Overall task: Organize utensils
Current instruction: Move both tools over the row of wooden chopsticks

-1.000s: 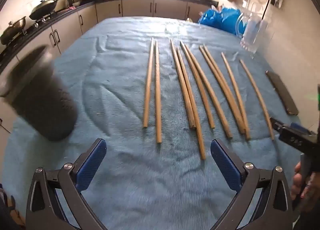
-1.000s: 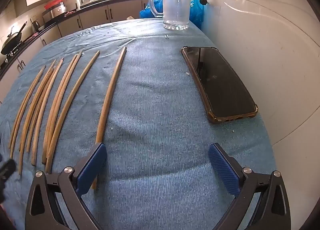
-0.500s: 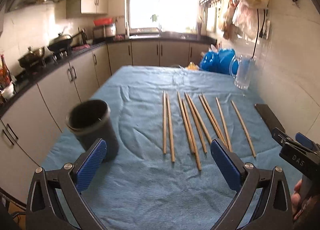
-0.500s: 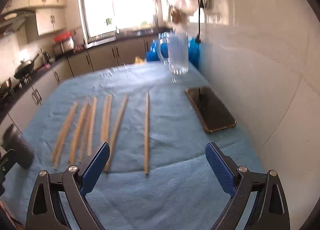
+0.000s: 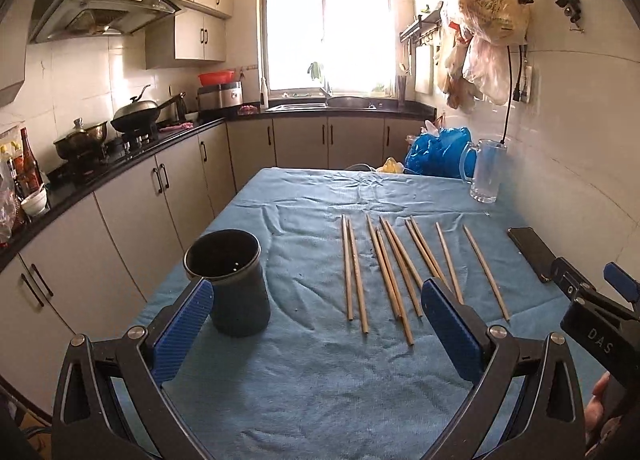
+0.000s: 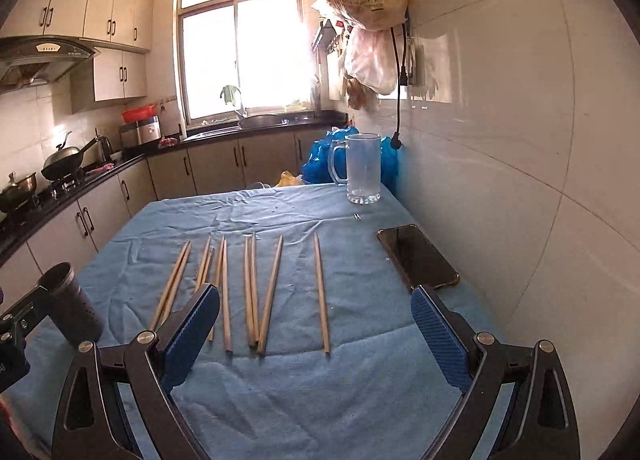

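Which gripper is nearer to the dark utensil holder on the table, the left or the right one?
Left. The left gripper has the utensil holder just beyond its left finger; the right gripper is over by the phone, with the chopsticks lying between.

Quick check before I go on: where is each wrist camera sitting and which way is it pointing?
Left wrist: behind the open left gripper, facing the window over the black cup and chopsticks; right gripper at right edge.
Right wrist: behind the open right gripper, facing the same way, nearer the phone.
Shared: chopsticks, cup, glass mug.

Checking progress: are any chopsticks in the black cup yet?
No: the black cup stands empty and the chopsticks all lie on the blue cloth.
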Demonstrator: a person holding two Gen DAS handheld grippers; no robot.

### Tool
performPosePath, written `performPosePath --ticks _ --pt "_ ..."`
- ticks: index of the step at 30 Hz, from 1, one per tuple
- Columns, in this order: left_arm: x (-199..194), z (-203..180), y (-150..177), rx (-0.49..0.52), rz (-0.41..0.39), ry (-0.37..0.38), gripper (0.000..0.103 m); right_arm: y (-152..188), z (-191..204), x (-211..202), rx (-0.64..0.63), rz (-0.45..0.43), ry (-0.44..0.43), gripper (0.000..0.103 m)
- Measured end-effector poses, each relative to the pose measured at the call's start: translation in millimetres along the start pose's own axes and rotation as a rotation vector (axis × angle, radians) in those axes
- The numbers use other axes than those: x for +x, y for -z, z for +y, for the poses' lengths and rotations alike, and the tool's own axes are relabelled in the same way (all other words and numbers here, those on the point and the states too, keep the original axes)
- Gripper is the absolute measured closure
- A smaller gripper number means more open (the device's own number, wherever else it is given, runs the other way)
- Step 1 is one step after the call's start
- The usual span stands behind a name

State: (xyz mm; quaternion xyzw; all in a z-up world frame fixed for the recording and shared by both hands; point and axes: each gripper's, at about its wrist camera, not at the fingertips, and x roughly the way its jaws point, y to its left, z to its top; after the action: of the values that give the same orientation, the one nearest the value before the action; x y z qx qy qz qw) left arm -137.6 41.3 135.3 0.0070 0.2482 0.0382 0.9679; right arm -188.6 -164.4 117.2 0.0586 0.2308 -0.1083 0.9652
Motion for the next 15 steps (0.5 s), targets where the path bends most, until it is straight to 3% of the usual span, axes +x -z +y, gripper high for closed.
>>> performPosePath --ticks 15 --pt "-7.0 0.0 5.6 0.012 0.020 0.019 0.000 2.8 -3.6 -8.3 0.015 -0.004 0.002 0.005"
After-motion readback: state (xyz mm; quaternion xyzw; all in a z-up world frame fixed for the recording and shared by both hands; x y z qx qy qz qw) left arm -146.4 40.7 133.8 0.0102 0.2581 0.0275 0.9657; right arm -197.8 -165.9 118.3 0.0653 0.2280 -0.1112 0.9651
